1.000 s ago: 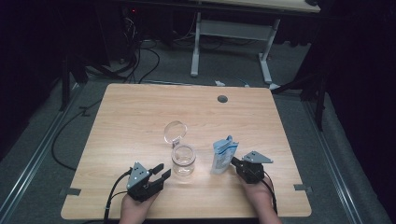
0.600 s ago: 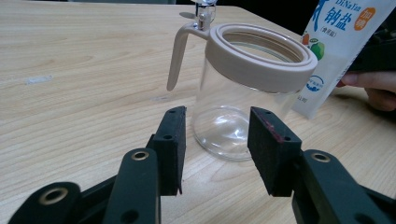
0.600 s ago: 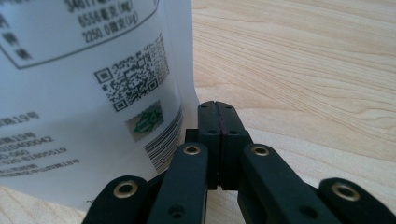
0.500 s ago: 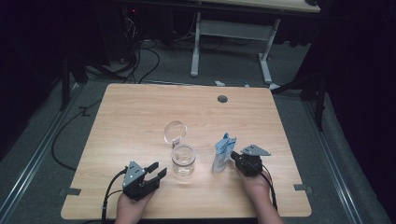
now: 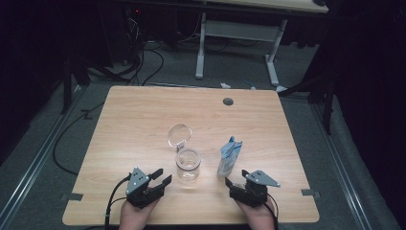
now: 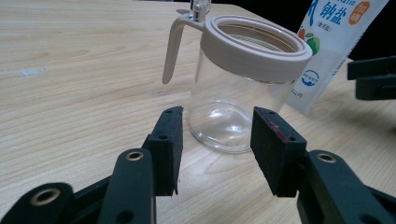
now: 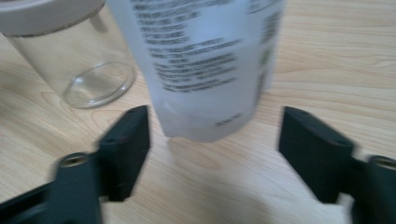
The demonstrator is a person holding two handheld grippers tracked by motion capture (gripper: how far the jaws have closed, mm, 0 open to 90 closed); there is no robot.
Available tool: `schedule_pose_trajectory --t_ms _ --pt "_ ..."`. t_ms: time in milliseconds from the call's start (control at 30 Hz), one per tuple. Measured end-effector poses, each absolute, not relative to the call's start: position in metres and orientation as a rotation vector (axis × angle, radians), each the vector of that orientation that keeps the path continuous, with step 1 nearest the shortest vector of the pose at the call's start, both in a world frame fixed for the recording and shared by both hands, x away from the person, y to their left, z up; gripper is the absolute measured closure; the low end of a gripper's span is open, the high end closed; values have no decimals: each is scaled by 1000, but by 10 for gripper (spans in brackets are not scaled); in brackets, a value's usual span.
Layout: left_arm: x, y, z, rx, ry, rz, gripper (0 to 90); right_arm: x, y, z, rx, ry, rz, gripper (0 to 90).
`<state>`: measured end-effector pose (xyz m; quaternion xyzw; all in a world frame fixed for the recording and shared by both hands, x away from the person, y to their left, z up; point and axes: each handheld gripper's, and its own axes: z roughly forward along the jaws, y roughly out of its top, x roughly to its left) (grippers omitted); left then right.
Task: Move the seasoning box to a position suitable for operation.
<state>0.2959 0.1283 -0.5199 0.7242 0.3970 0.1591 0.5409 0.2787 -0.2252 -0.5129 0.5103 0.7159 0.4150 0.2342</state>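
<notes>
Your light wooden table point(image 5: 143, 124) stands in a dark room; the clear glass jar point(image 5: 187, 164) is empty, the blue-white pouch point(image 5: 229, 155) upright. Your left gripper point(image 5: 160, 177) is half open, your right gripper point(image 5: 233, 184) has just opened wide; both hold nothing.

A light wooden counter point(image 5: 143, 124) with rounded corners stands on a grey floor. Near the middle of its far edge sits a small round cable hole point(image 5: 228, 101). A clear glass jar point(image 5: 187, 165) with a beige rim stands upright a little toward the near edge from the centre, its hinged lid point(image 5: 180, 134) swung open toward the far edge. Just beside it, toward the right edge, a white and blue pouch point(image 5: 229, 155) with printed text stands upright on its base, apart from the jar. The wood grain runs from the left edge to the right edge. The far half of the counter and both left corners are bare wood.
</notes>
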Motion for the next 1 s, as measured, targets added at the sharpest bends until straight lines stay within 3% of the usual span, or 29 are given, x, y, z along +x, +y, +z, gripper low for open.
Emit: schedule_pose_trajectory --t_ms 133,300,467,667,733,867,1000 --pt "296 130 -520 1719 945 378 542 295 -210 -519 1434 1939 1089 85" --pt "297 133 -522 1709 961 366 542 309 -195 -522 1460 1923 1064 63" --pt "296 132 -523 1716 950 369 539 306 -201 -519 1436 1888 1063 182" --pt "303 129 -523 1745 984 393 573 291 -221 -517 1377 1899 1093 451" --pt "309 125 -523 1764 1008 403 634 287 -227 -517 1369 1899 1108 536" --pt "327 114 -524 1787 1095 403 848 280 -235 -516 1338 1901 1125 633" --pt "343 99 -525 1838 1103 419 900 276 -240 -514 1313 1894 1122 746"
